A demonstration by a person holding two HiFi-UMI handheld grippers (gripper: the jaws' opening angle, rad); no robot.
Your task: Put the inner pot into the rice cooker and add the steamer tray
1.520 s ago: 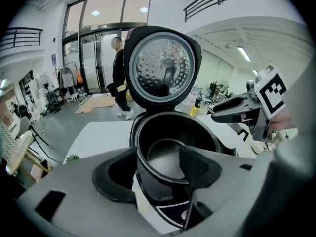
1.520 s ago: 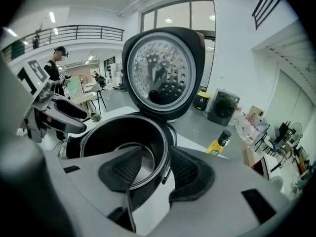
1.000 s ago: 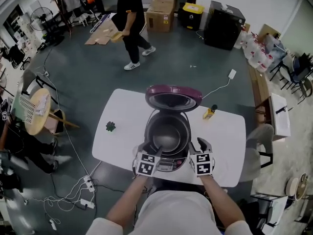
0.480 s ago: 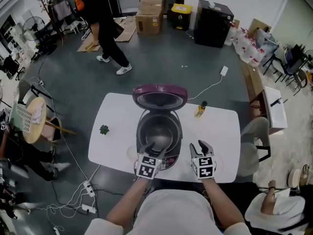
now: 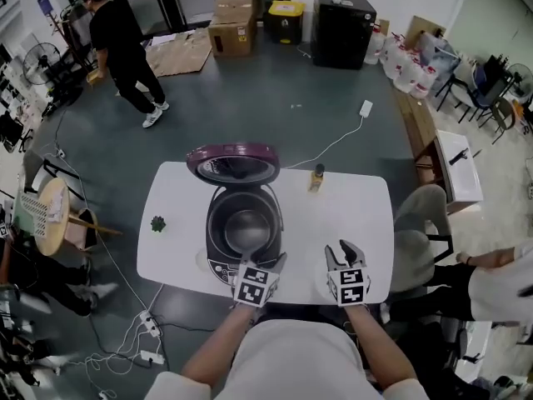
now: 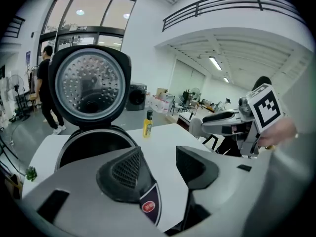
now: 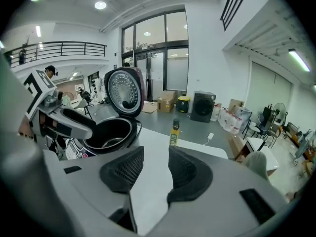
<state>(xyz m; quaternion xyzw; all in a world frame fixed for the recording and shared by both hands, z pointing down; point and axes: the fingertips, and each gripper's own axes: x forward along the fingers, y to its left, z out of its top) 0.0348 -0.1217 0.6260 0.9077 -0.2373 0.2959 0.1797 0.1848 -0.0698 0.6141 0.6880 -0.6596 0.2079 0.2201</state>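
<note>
Jaws stand apart and empty on left gripper (image 5: 265, 263) and right gripper (image 5: 343, 252) (both at near edge of the white table (image 5: 358, 215)); open purple-lidded black rice cooker (image 5: 218, 261) holds silvery metal inner pot (image 5: 247, 230).

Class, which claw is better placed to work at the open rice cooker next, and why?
Left, probably: the left claw, open and empty, sits at the front of the rice cooker; the right claw, also open, is over bare table beside it.
</note>
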